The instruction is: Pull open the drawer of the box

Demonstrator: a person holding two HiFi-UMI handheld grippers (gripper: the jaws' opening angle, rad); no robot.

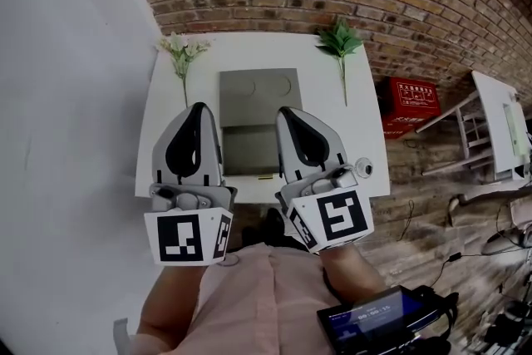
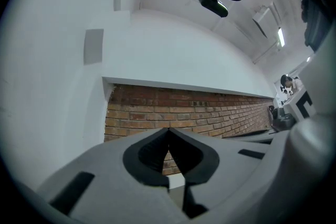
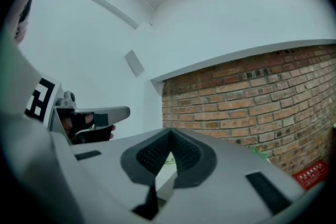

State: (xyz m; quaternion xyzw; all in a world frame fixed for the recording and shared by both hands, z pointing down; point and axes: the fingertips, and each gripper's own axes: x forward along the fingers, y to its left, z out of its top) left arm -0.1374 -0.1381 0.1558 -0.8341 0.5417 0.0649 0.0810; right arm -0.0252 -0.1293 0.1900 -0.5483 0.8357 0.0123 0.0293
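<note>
Head view: left hand-held gripper and right hand-held gripper overlap box.

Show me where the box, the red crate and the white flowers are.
box point(image 1: 258, 96), head view, middle of its grey top.
red crate point(image 1: 409, 105), head view, its printed face.
white flowers point(image 1: 182, 46), head view, the blossoms.

Red crate txt — too small to read.

Even soft daylight, strong fisheye warp, dark vignetted corners.
</note>
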